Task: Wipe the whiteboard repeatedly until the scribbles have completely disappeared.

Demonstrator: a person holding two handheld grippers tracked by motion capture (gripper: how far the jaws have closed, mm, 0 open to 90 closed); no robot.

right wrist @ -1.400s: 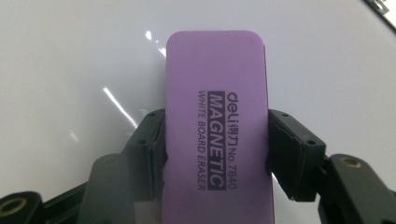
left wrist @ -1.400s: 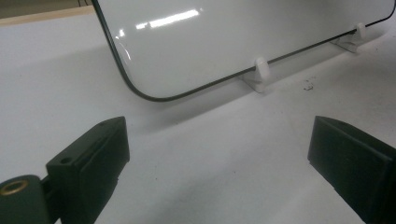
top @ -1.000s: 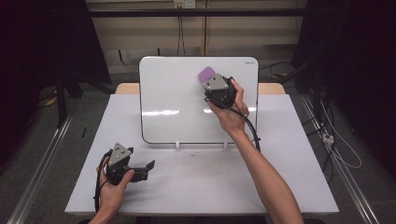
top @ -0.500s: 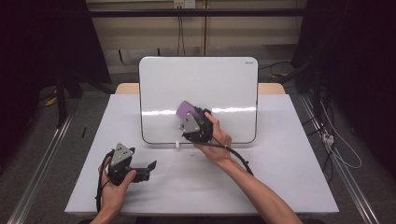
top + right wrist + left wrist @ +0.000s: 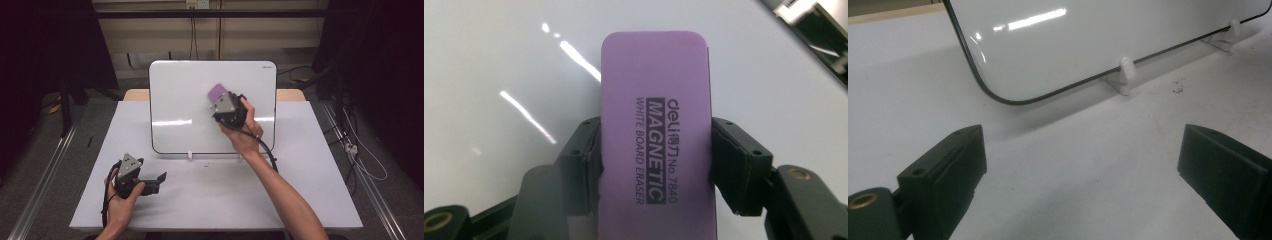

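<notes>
A white whiteboard [image 5: 180, 105] stands tilted on small white feet at the back of the table. My right gripper [image 5: 220, 102] is shut on a purple magnetic whiteboard eraser [image 5: 217, 92] and holds it against the board's face, right of its middle. In the right gripper view the eraser [image 5: 656, 145] sits squeezed between both black pads, with the glossy board [image 5: 514, 60] behind it. My left gripper [image 5: 159, 181] rests on the table at the front left, open and holding nothing. Its view shows the board's lower corner [image 5: 1013, 65] and a white foot [image 5: 1126, 70].
The white table [image 5: 210, 195] has free room in front of the board. A wooden edge [image 5: 290, 94] shows behind the board. Metal rails [image 5: 45, 175] run along both sides on the floor, and cables [image 5: 360, 155] lie on the floor at the right.
The right gripper with the eraser swept from the board's upper right down to its lower middle, then back up toward the right of centre. The left gripper stayed put.
</notes>
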